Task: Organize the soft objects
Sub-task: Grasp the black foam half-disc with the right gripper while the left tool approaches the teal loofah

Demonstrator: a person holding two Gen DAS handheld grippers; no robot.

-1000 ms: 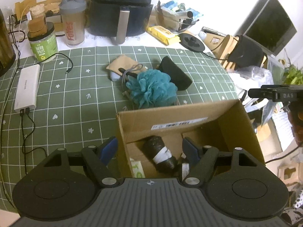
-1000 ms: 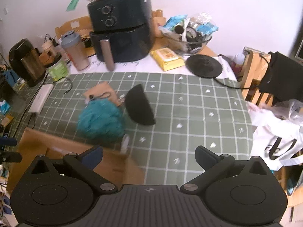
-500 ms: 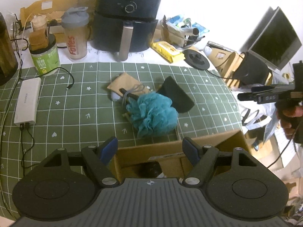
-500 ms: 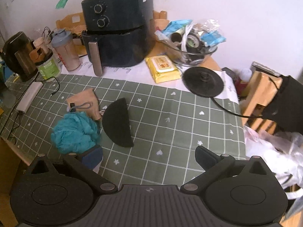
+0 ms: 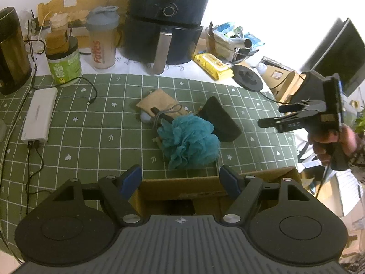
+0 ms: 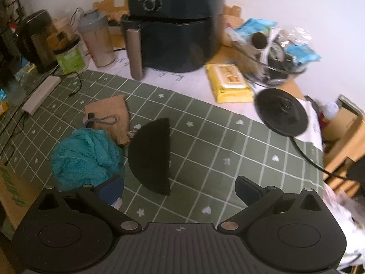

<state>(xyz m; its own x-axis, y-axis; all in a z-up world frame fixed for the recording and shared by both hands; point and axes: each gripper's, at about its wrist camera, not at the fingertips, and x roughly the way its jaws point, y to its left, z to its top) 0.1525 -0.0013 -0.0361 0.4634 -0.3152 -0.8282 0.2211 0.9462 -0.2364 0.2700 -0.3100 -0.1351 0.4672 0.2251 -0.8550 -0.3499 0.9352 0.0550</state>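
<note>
A teal mesh bath pouf (image 5: 190, 142) (image 6: 85, 157) lies on the green grid cloth, touching a black half-round sponge (image 5: 220, 119) (image 6: 151, 155) and a tan pouch (image 5: 159, 104) (image 6: 109, 114) with a grey cord. A cardboard box (image 5: 205, 187) sits at the near edge. My left gripper (image 5: 181, 179) hovers open above the box rim, nothing between its fingers. My right gripper (image 6: 179, 187) is open and empty, low over the cloth just in front of the black sponge. In the left wrist view the right gripper (image 5: 269, 115) comes in from the right in a person's hand.
A black air fryer (image 5: 166, 22) (image 6: 173, 22), shaker bottle (image 5: 102, 41), green-labelled jar (image 5: 65, 65), kettle (image 5: 11, 50), yellow wipes pack (image 6: 229, 82) and black round base (image 6: 280, 111) line the back. A white power strip (image 5: 40, 116) with cables lies left.
The right gripper has come down and in toward the black sponge, which now looms larger in its view. The left gripper has tilted up, so the box interior has dropped out of its view.
</note>
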